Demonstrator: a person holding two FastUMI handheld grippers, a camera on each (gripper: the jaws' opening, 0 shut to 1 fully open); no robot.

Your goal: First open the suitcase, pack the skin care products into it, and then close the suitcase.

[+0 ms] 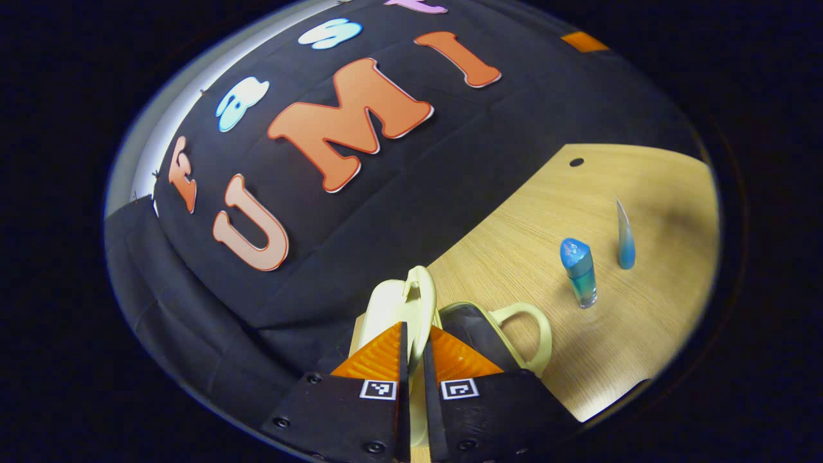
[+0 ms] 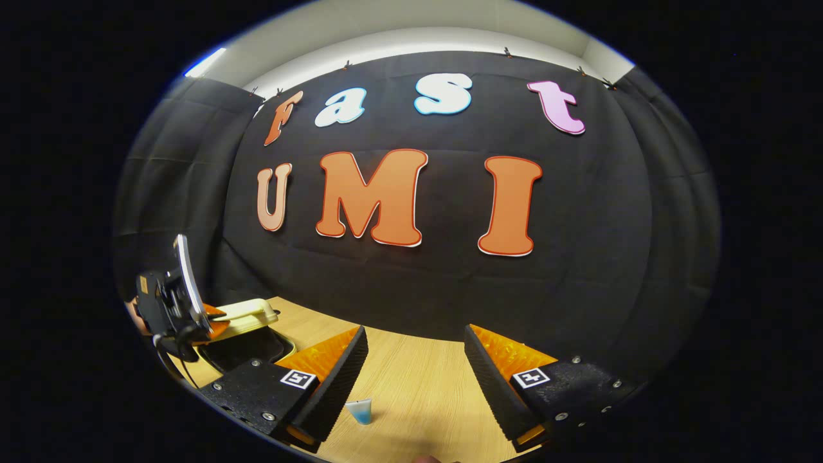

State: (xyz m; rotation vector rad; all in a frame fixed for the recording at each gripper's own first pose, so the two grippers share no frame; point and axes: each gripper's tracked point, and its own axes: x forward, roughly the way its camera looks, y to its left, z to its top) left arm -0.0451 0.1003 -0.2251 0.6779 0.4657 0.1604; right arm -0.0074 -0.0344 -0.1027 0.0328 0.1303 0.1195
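Note:
In the left gripper view my left gripper [image 1: 416, 329] is shut on the rim of the pale yellow suitcase lid [image 1: 395, 302], which stands lifted over the dark inside of the suitcase [image 1: 472, 328]. Its carry handle [image 1: 524, 321] sticks out to the right. On the table past it stand a blue bottle [image 1: 578, 271] and a blue tube [image 1: 625, 239]. In the right gripper view my right gripper [image 2: 415, 335] hangs open above the table with the blue tube [image 2: 360, 410] low between its fingers, untouched. Far left there, the left gripper [image 2: 212, 321] holds the lid [image 2: 247, 311].
The wooden table [image 1: 630, 347] runs up to the black cloth wall. A small dark hole [image 1: 577, 162] marks its far part. The hand on the left gripper sits at the left edge of the right gripper view.

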